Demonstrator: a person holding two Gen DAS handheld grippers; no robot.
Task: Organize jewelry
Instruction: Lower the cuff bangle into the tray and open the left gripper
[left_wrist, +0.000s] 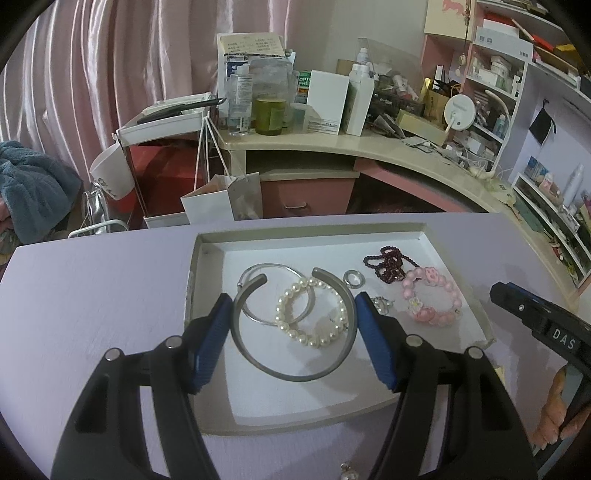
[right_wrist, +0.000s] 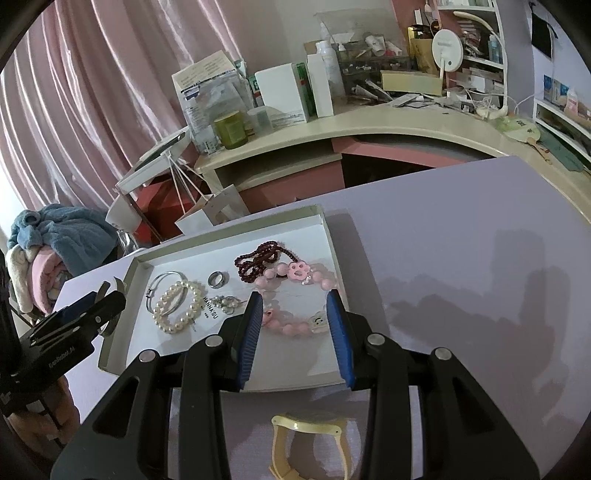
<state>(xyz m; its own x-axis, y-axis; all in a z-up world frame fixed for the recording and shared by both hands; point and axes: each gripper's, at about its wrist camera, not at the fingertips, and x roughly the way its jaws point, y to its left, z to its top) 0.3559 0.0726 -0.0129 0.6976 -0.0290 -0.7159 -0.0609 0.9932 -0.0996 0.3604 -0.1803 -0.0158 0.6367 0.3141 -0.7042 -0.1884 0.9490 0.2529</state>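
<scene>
Down on the lavender tabletop (left_wrist: 92, 280) sits a shallow, square white cardboard tray (left_wrist: 421, 236) with low upright walls, and nearly all the jewelry lies inside it. Between the spread blue ribbed pads of the left gripper (left_wrist: 293, 306) rests a grey open cuff bangle (left_wrist: 295, 374), a smooth matte C-shape with its gap facing away; the pads stand just outside its two sides, and whether they touch the metal is hard to tell from this angle, so the hold looks loose rather than clamped. Inside the cuff's curve lies a pearl bracelet (left_wrist: 314, 339) of round, glossy cream beads, overlapping a thin silver wire bangle (left_wrist: 266, 271). Just beyond the cuff is a plain silver ring (left_wrist: 354, 278), and beside the right pad a small sparkly silver piece (left_wrist: 382, 302), too blurred to name.

Further right in the tray, a string of tiny dark red beads (left_wrist: 388, 264) lies bunched in loops, touching a pink bead bracelet (left_wrist: 434, 295) made of fat, shiny round beads with flower-shaped charms.

From the right wrist view, the right gripper (right_wrist: 295, 299) has its fingers released and wide, hovering over the near half of the pink bead bracelet (right_wrist: 291, 326) with a pad at either side. Nearer the camera, outside the tray on the tabletop, lies a pale yellow hair claw clip (right_wrist: 310, 443) of smooth plastic.
</scene>
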